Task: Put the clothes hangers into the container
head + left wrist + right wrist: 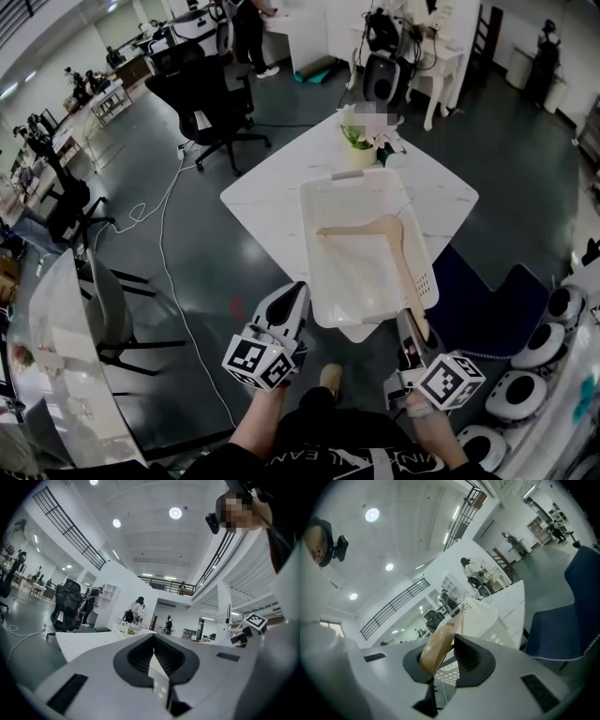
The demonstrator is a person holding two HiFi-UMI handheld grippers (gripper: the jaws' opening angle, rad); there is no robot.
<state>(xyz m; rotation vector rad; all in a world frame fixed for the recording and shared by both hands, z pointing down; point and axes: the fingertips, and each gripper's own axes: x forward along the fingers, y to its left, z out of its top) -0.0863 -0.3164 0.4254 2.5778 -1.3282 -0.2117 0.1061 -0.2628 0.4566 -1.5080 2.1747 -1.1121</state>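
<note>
Hides most of the near corner of the tabletop (267, 211) under the overhanging container (309, 253). Loses the near end of the wooden hanger (361, 228) behind the container's near wall and inside the right gripper (413, 326). Cannot tell the hook's shape or place, too small in every view. Shows, along the left gripper (153, 660), only a strip of tabletop and a bit of container rim above the gripper's own body. Cuts both forearms (258, 422) off at the head view's bottom edge.
</note>
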